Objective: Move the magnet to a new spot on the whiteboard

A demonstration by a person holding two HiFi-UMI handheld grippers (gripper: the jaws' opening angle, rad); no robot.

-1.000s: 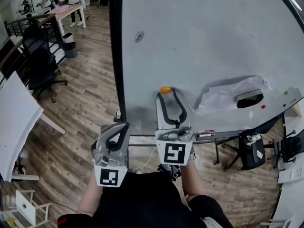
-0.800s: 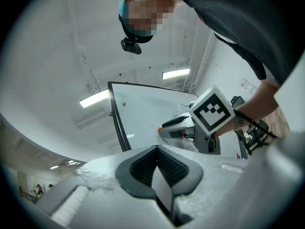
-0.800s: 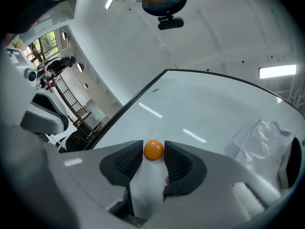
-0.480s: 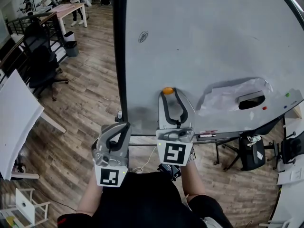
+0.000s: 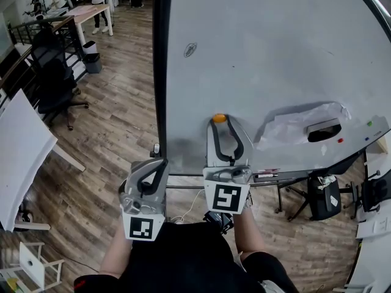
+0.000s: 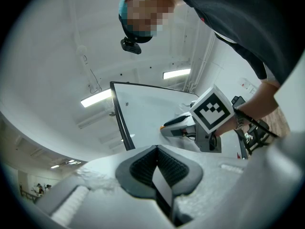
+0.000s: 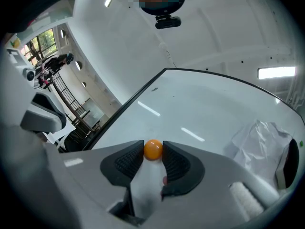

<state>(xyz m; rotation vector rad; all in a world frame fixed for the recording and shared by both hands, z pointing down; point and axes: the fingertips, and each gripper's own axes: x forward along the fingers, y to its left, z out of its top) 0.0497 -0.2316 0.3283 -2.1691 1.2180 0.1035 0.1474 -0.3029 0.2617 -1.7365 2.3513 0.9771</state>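
A small orange magnet [image 5: 219, 118] [image 7: 153, 149] sticks to the whiteboard [image 5: 275, 54] [image 7: 205, 104] near its lower left. My right gripper [image 5: 222, 121] [image 7: 153, 152] reaches up to it, with the magnet sitting between the two fingertips. Its jaws are closing on the magnet from both sides, and a firm squeeze does not show. My left gripper [image 5: 160, 161] [image 6: 156, 149] hangs lower, off the board's left edge, shut and empty. The left gripper view also catches the right gripper's marker cube [image 6: 209, 111].
A crumpled clear plastic sheet [image 5: 293, 124] [image 7: 259, 137] and a black eraser [image 5: 322, 130] cling to the board on the right. Small red [image 5: 339, 138] and green [image 5: 368, 120] magnets sit further right. A marker tray [image 5: 266, 174] runs below. An office chair [image 5: 55, 84] stands on the wooden floor at left.
The right gripper's fingertips have come in around the orange magnet and narrowed a little. The left gripper has stayed put. The view has drifted slightly.
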